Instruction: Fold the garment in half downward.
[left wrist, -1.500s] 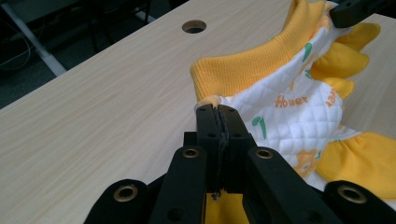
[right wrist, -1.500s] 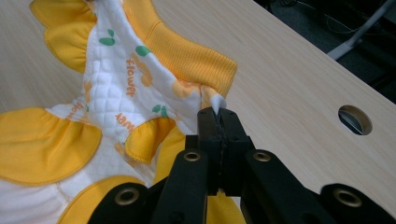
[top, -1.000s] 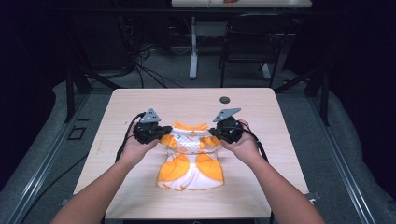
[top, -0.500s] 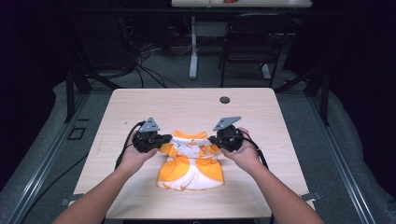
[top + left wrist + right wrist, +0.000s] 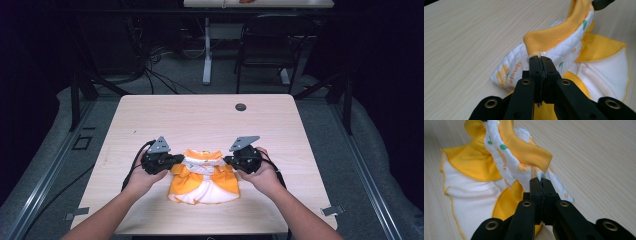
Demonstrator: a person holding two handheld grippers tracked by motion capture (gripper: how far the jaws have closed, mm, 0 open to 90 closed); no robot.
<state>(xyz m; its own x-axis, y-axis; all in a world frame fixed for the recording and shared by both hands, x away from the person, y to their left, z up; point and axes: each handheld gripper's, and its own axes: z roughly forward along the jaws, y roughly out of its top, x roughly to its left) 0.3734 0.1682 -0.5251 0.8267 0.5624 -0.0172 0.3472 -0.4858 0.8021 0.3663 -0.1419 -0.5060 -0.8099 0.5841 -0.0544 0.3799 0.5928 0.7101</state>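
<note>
A small orange and white child's garment (image 5: pixel 202 180) with a ribbed orange collar lies on the wooden table (image 5: pixel 200 120), near its front edge. My left gripper (image 5: pixel 176 160) is shut on the garment's left shoulder edge; in the left gripper view the jaws (image 5: pixel 540 62) pinch white quilted fabric (image 5: pixel 554 53) just below the orange rib. My right gripper (image 5: pixel 229 160) is shut on the right shoulder edge, and the right gripper view shows its jaws (image 5: pixel 540 182) clamped on the printed quilted cloth (image 5: pixel 524 167). The top of the garment is lifted slightly; its skirt rests flat on the table.
A small dark round inset (image 5: pixel 241 107) sits near the table's far edge. Beyond the table stand a chair (image 5: pixel 270 45), a white table leg (image 5: pixel 207 55) and loose cables on the floor (image 5: pixel 155 70). Bare tabletop stretches behind the garment.
Both grippers, still shut on the garment's shoulders, have come toward the table's front edge and lower, dragging the garment with them.
</note>
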